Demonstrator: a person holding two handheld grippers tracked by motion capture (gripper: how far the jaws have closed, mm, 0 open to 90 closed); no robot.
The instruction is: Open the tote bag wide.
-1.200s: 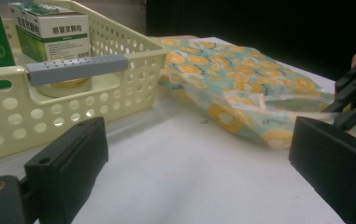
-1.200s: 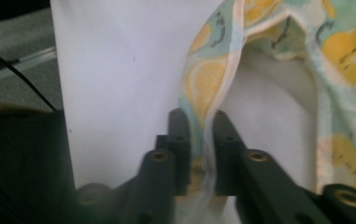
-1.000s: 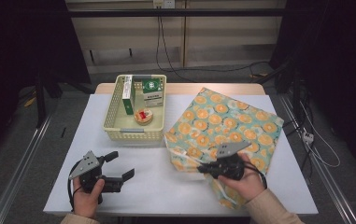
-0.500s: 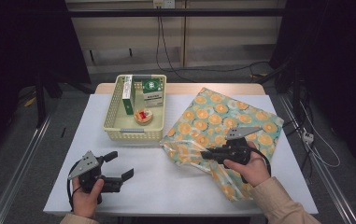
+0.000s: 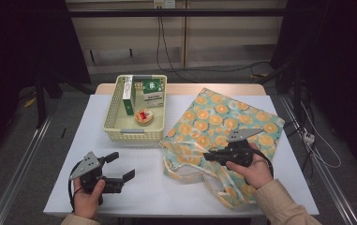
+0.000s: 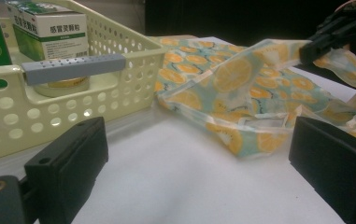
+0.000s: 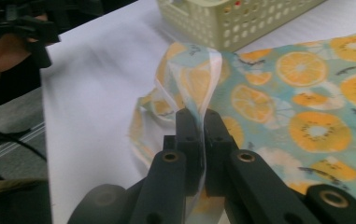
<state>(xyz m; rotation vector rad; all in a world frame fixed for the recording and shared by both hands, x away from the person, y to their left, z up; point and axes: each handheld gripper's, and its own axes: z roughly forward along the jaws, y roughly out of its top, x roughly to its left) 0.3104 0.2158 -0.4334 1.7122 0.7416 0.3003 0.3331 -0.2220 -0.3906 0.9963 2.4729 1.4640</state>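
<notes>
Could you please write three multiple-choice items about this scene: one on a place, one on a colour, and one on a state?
1. Where does the basket stand?
A. left of the fruit-print bag
B. on the bag
C. on the floor

2. What colour is the basket?
A. red
B. pale yellow
C. black

3. What is the state of the right hand-held gripper?
A. wide open over the basket
B. shut on the bag's edge
C. lying loose on the table

Answers:
1 A, the high view shows basket and bag side by side on the table.
2 B, its perforated walls are pale yellow.
3 B, the right gripper view shows the fabric pinched between the jaws.
</notes>
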